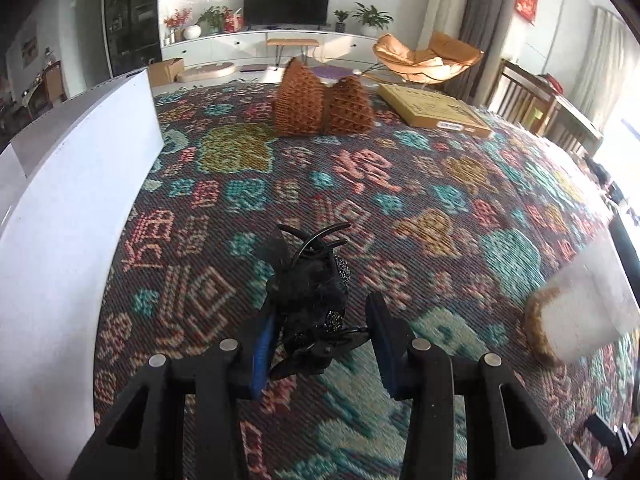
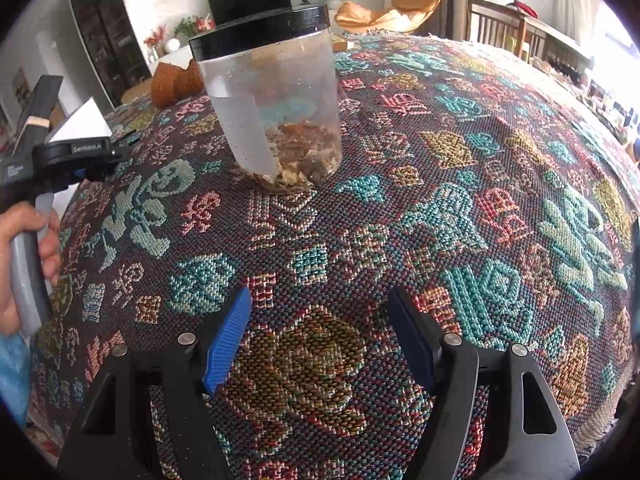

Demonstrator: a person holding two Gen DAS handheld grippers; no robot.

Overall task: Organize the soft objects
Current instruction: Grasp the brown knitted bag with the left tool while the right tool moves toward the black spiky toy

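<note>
Patterned cloth (image 2: 480,208), lidded jar (image 2: 276,92), brown scraps (image 2: 304,156) inside

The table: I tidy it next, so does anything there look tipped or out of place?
The brown woven basket at the far end looks crushed and slumped sideways. The black-lidded jar stands upright, and the black hair accessory lies loose between the left gripper fingers.

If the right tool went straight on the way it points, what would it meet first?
Probably the patterned tablecloth just ahead of the open right tool; the lidded clear jar stands further along that line.
</note>
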